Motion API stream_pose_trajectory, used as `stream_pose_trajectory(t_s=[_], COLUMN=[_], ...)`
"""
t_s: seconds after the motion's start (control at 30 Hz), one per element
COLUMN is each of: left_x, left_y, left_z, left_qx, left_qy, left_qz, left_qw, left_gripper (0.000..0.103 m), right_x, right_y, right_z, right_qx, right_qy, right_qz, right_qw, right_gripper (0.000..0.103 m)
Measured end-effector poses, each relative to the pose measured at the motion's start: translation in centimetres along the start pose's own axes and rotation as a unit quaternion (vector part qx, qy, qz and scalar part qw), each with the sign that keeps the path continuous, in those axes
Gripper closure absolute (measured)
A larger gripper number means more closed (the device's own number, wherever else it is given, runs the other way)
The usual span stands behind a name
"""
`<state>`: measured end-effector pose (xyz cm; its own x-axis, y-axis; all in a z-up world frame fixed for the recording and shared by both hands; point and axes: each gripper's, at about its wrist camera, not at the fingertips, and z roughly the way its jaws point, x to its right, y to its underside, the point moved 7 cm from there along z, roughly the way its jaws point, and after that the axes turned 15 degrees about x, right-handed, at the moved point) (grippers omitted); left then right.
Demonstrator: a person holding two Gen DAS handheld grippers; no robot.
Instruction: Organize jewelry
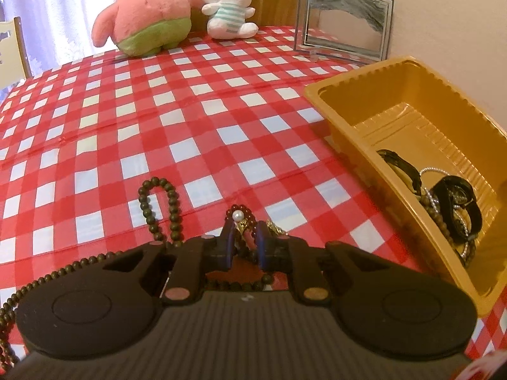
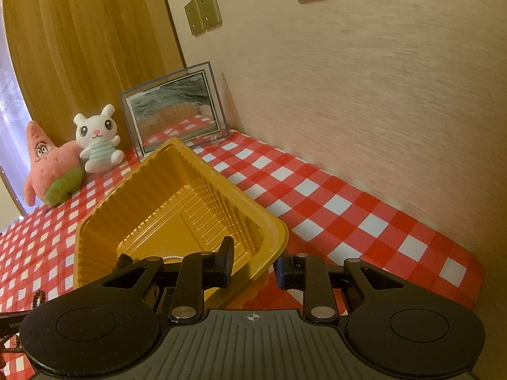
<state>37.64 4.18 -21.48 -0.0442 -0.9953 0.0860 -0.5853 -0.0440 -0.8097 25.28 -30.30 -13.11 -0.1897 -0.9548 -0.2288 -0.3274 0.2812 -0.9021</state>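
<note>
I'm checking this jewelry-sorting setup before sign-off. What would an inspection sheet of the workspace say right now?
Surface: red and white checked tablecloth, flat, against a wall.
Job's things: yellow tray holds black watches and a silver chain; a dark bead necklace lies loose on the cloth; a pearl bracelet sits between the left jaws.
Clutter: pink star plush, white bunny plush, glass frame at the far edge.
Grippers: left gripper shut on the bracelet; right gripper shut on the tray's near rim, tray looks tilted.
Cables: nothing seen.
Surroundings: wall sockets, wooden panel, curtain.
</note>
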Motion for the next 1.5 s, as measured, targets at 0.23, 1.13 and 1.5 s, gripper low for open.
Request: stream_pose_trajectory(t_s=[0.23, 1.13, 1.5], left_x=[0.3, 3.0, 2.2], left_y=[0.1, -0.1, -0.9], left_z=[0.4, 1.9, 0.3], left_qx=[0.0, -0.017, 0.019], left_qy=[-0.006, -0.017, 0.003], left_qz=[0.007, 0.009, 0.111], left_qw=[1.0, 0.9997, 0.9936], left_gripper=[0.09, 0.084, 0.077], right_x=[0.0, 0.0, -0.1], right_y=[0.1, 0.2, 0.2], right_z=[0.0, -0.2, -0.2], right_qx=[0.0, -0.002, -0.003], right_qy=[-0.001, 0.0, 0.0], right_qz=[-0.001, 0.001, 0.002], right_qw=[1.0, 1.0, 1.0], right_gripper=[0.077, 0.077, 0.077])
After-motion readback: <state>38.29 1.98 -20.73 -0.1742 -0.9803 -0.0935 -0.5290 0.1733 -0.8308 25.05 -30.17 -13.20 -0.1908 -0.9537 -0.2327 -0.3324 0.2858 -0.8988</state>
